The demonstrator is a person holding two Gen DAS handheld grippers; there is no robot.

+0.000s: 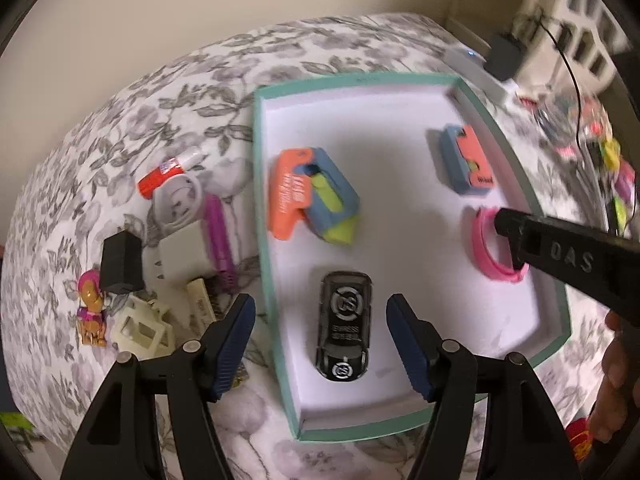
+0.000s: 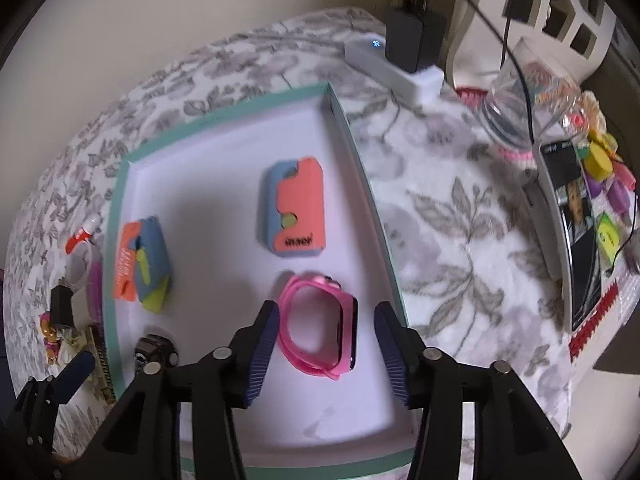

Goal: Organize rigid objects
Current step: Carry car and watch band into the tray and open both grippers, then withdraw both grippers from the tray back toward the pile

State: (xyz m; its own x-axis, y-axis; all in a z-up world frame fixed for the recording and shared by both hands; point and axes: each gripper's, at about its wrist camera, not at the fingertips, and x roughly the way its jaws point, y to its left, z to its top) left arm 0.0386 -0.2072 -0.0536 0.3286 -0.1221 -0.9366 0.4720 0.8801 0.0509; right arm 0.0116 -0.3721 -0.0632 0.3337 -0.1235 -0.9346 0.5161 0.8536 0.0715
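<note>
Floral grey-white bedcover (image 1: 132, 120) fills frame; plain cream wall (image 1: 160, 12) at 12 o'clock; white lattice furniture (image 2: 560, 4) at 1 o'clock.

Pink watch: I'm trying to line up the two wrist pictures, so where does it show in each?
Left wrist view: the pink watch lies at the right side of the teal-rimmed tray, partly hidden by the right tongs' black finger.
Right wrist view: pink watch low at centre, between the open right tongs.
Shared landmark: the closed orange-and-blue toy, just beyond the watch.
</note>
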